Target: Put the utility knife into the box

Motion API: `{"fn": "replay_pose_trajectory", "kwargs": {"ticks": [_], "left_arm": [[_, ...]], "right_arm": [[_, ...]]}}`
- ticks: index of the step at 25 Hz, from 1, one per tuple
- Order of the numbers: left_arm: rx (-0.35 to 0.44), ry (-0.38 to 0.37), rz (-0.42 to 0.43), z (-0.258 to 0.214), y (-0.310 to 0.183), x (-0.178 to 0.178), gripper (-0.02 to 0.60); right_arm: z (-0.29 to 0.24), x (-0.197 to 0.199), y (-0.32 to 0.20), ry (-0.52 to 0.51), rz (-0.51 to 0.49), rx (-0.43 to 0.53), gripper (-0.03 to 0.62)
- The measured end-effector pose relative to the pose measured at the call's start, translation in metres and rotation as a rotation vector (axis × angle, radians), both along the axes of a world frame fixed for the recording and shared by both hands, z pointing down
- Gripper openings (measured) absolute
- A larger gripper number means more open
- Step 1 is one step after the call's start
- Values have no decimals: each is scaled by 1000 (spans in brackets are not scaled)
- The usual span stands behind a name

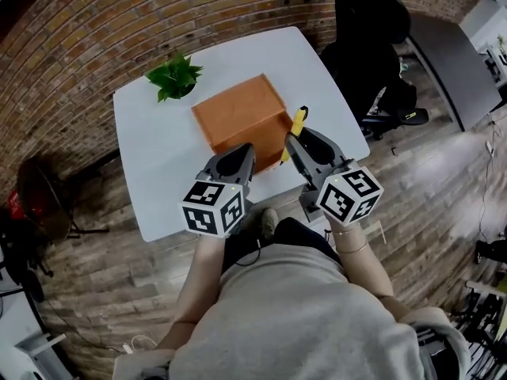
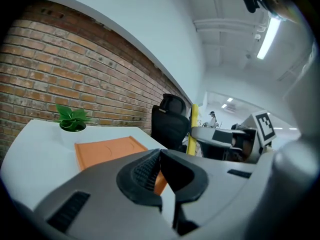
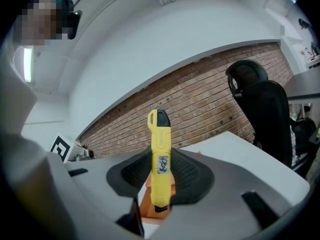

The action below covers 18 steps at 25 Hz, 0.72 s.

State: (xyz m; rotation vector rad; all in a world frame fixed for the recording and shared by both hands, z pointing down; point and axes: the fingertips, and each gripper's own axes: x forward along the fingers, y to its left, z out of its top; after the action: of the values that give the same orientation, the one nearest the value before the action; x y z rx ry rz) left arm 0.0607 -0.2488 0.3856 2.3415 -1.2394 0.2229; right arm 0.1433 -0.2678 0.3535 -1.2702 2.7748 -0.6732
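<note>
Head view: right tongs (image 1: 291,141) grip utility knife (image 1: 297,123), left tongs (image 1: 246,153) closed; plant (image 1: 176,76) behind box (image 1: 241,112).

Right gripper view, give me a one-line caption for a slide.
Right gripper holding a yellow utility knife upright between its fingers, orange box showing behind it, brick wall beyond.

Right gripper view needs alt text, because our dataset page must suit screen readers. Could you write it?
The right gripper clamps a yellow utility knife, which stands vertical mid-frame. Behind it are an orange box, a white table, a brick wall and a black office chair.
</note>
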Motion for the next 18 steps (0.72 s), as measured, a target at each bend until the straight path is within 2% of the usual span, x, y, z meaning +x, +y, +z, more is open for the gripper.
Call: {"fn": "replay_pose_trajectory", "kwargs": {"ticks": [7,18], "left_arm": [[-71,-1,-88,28,-4,-7,6],[-136,16,-171,58,-6,-40,6]], "right_arm": [[26,-5,-17,18,-84,-59,112],[57,-31,-31,77,-157,-115,112]]}}
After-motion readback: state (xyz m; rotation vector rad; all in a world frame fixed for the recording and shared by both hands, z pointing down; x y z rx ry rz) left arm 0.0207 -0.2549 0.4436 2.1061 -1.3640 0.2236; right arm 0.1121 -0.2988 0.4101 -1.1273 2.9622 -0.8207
